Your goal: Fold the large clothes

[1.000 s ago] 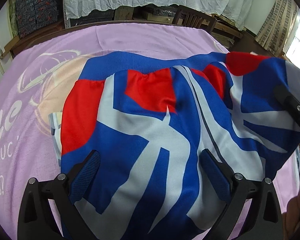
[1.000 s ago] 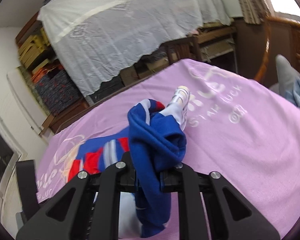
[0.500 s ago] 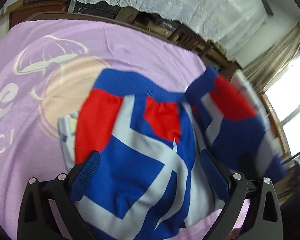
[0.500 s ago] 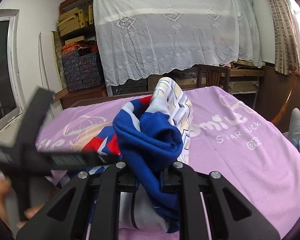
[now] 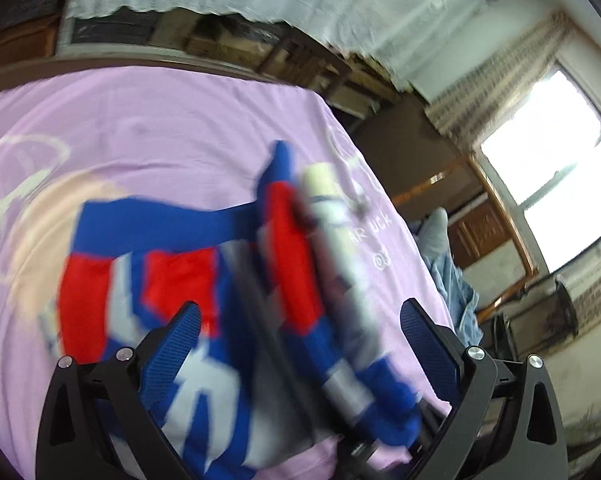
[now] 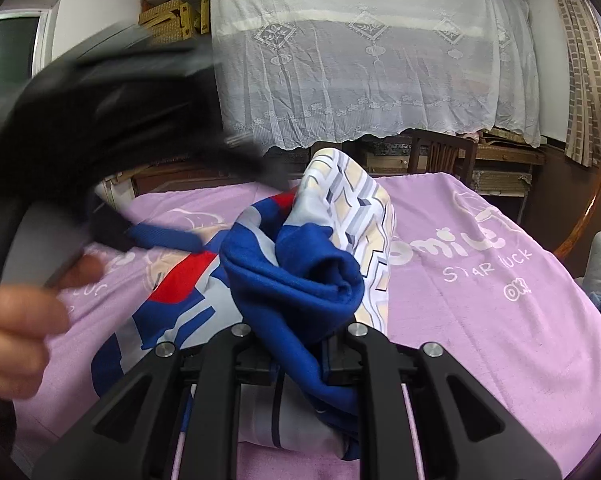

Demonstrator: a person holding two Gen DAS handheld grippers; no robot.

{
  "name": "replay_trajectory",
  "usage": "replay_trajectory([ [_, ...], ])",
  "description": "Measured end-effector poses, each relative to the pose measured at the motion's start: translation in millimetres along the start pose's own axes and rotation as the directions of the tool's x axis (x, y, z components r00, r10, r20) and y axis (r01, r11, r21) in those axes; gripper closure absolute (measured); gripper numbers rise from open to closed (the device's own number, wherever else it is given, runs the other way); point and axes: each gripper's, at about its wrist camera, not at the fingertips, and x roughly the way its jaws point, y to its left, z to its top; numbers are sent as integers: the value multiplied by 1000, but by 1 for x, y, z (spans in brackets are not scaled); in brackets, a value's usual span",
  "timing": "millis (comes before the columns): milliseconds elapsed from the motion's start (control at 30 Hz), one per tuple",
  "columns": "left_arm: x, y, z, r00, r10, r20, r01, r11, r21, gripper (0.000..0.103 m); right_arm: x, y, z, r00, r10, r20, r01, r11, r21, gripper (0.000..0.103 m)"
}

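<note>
A blue, red and white jacket (image 5: 172, 280) lies on the purple blanket (image 5: 160, 128). Its right half is lifted and turned over, showing a cream and grey patterned lining (image 6: 352, 208). My right gripper (image 6: 300, 356) is shut on a bunched blue edge of the jacket (image 6: 300, 280) and holds it above the blanket. Above the garment my left gripper (image 5: 298, 344) hovers open, its blue pads (image 5: 172, 344) wide apart with nothing pressed between them. In the right wrist view the left gripper (image 6: 100, 120) is a black blur at upper left, with the person's hand (image 6: 12, 320) on it.
The blanket carries white lettering (image 6: 484, 264) on its right part. A wooden chair (image 6: 440, 156) and lace-draped furniture (image 6: 360, 60) stand behind the bed. Light blue cloth (image 5: 452, 280) lies off the right edge, near a bright window (image 5: 560, 152).
The right gripper has levelled out and carried the jacket's right side up and over toward the left, baring the lining. The left gripper has risen and swung right, staying open.
</note>
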Motion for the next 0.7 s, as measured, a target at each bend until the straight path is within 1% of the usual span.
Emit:
replay_trajectory([
  [67, 23, -11, 12, 997, 32, -69, -29, 998, 49, 3, 1, 0, 0, 1000, 2, -3, -2, 1000, -4, 89],
  [100, 31, -12, 15, 995, 51, -87, -46, 997, 57, 3, 1, 0, 0, 1000, 5, -6, -5, 1000, -3, 89],
  [133, 40, -12, 18, 992, 84, -98, -78, 995, 63, 7, 2, 0, 0, 1000, 9, -9, -9, 1000, -3, 89],
  [167, 46, -10, 19, 988, 112, -103, -106, 992, 68, 28, 2, -1, 0, 1000, 11, -11, -12, 1000, -2, 89],
  [200, 54, -7, 21, 985, 121, -125, -113, 991, 70, 62, 2, -1, 0, 1000, 15, -13, -15, 1000, 0, 89],
  [233, 58, -4, 22, 984, 93, -151, -85, 995, 58, 74, 2, -3, 0, 1000, 21, -17, -21, 1000, 6, 89],
  [267, 60, 0, 23, 985, 56, -162, -52, 998, 30, 80, 2, -4, 0, 999, 27, -24, -27, 1000, 13, 89],
  [300, 58, -1, 24, 986, 62, -153, -58, 998, 27, 83, 4, -8, 1, 999, 37, -36, -36, 999, 28, 89],
  [367, 50, -9, 22, 987, 92, -131, -83, 994, 69, 84, 3, -16, 3, 997, 74, -37, -71, 995, 77, 89],
  [467, 30, -38, 23, 985, 160, -64, -148, 975, 164, 85, -8, -30, 8, 991, 134, 12, -135, 980, 147, 89],
  [500, 23, -45, 24, 984, 172, -43, -161, 970, 181, 85, -13, -32, 10, 988, 148, 36, -152, 976, 158, 89],
  [533, 17, -50, 25, 983, 179, -24, -171, 966, 193, 85, -18, -34, 12, 986, 157, 64, -165, 974, 158, 89],
  [600, 2, -53, 26, 982, 189, 7, -186, 961, 207, 85, -25, -30, 17, 983, 161, 92, -173, 976, 133, 89],
  [700, -24, -38, 26, 980, 189, 56, -196, 963, 185, 85, -32, -9, 28, 982, 160, 104, -165, 986, 40, 89],
])
